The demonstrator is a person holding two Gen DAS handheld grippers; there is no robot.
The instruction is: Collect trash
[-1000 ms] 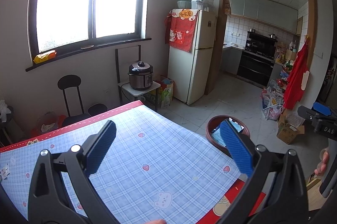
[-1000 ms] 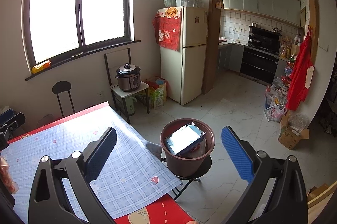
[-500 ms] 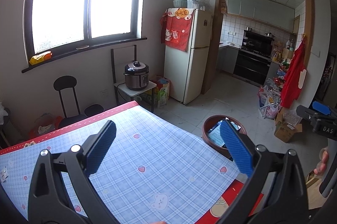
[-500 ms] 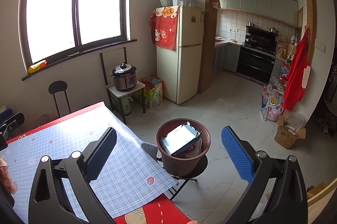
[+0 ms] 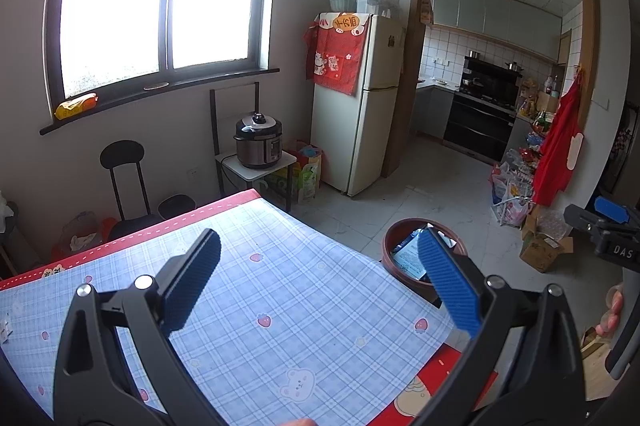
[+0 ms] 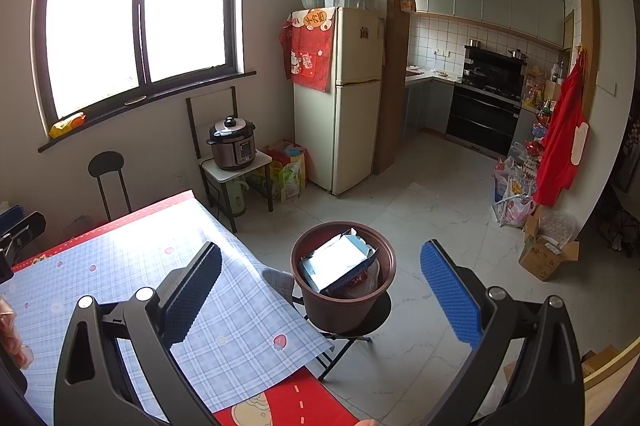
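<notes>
the brown trash bin [image 6: 343,280] already holds rubbish: a flattened white and blue carton [image 6: 338,262] lies tilted across its mouth with what looks like crumpled plastic under it. the bin stands on a small black stool [image 6: 352,322] just off the right corner of the table [image 5: 280,290], which is covered by a blue plaid cloth with strawberry prints. the stretch of cloth in view carries no loose trash, apart from a tiny white scrap [image 5: 5,326] at its far left edge that is too small to tell. so the collecting looks mostly done, or close to it, as far as these views reach; the part of the table behind the cameras is hidden, and more could lie there

the left gripper [image 5: 318,286] hovers above the table, looking across the cloth toward the bin, its blue-padded jaws spread wide with nothing between them. the right gripper [image 6: 320,290] hangs past the right edge of the table, aimed down at the bin, jaws equally wide apart and holding nothing; the bin sits framed between its fingers. both are held roughly level, well above the surfaces, touching nothing. a bit of a hand [image 5: 610,310] shows at the right border of the left view, beside the other tool's handle
</notes>
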